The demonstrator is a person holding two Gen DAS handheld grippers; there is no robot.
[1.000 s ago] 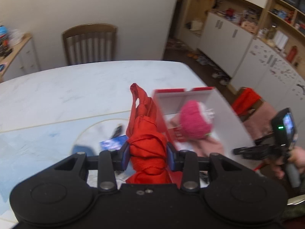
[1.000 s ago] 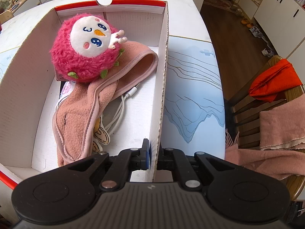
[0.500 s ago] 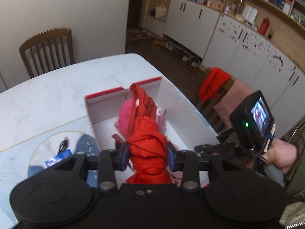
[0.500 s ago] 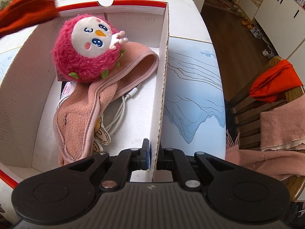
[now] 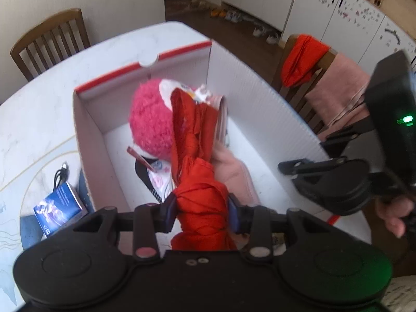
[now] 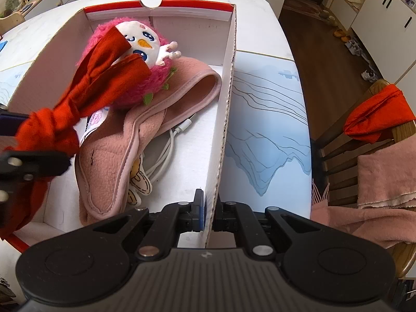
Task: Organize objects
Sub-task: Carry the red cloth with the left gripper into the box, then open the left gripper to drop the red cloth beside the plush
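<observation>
Clenched in the left tongs (image 5: 202,208), a knotted red cloth (image 5: 193,156) has been carried over the box (image 6: 226,119), ready for release; the right tongs (image 6: 208,208) pinch the box wall.

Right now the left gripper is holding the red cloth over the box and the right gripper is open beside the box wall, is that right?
Not quite. The right gripper is shut on the box wall, as the right wrist view shows. The left gripper does hold the red cloth over the box.
</observation>
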